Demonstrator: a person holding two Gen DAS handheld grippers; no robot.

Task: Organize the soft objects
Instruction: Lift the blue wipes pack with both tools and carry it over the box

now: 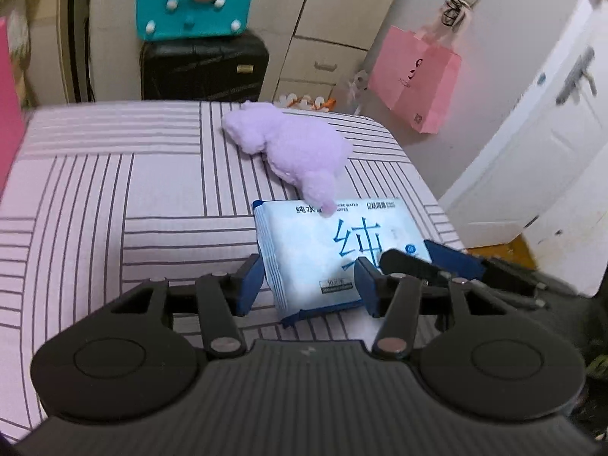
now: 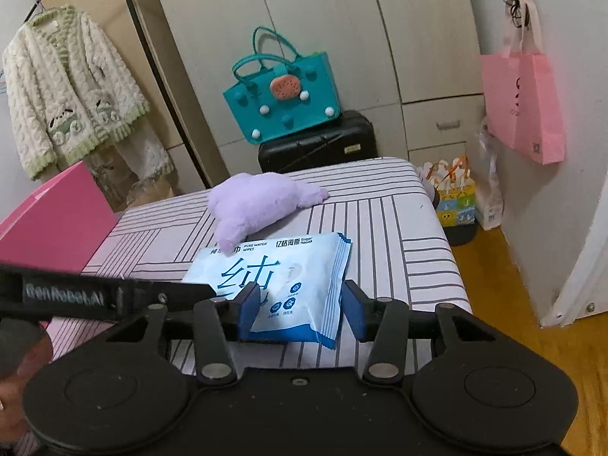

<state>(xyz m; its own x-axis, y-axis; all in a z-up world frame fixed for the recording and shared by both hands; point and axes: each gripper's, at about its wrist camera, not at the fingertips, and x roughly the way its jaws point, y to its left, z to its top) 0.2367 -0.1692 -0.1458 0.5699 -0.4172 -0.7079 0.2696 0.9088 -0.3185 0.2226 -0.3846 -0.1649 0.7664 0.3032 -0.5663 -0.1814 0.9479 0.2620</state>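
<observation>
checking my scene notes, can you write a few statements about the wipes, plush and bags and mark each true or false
1. The purple plush overlaps the wipes pack. True.
2. The teal bag hangs on the wall. False: it sits on the black suitcase.
3. Both grippers, left and right, are open. True.
4. The pink bag lies on the bed. False: it hangs on the wall.

My left gripper reaches forward and low, jaws spread wide apart. My right gripper sits close beside it, its jaws parted too, and its black arm crosses in front of my left one.
</observation>
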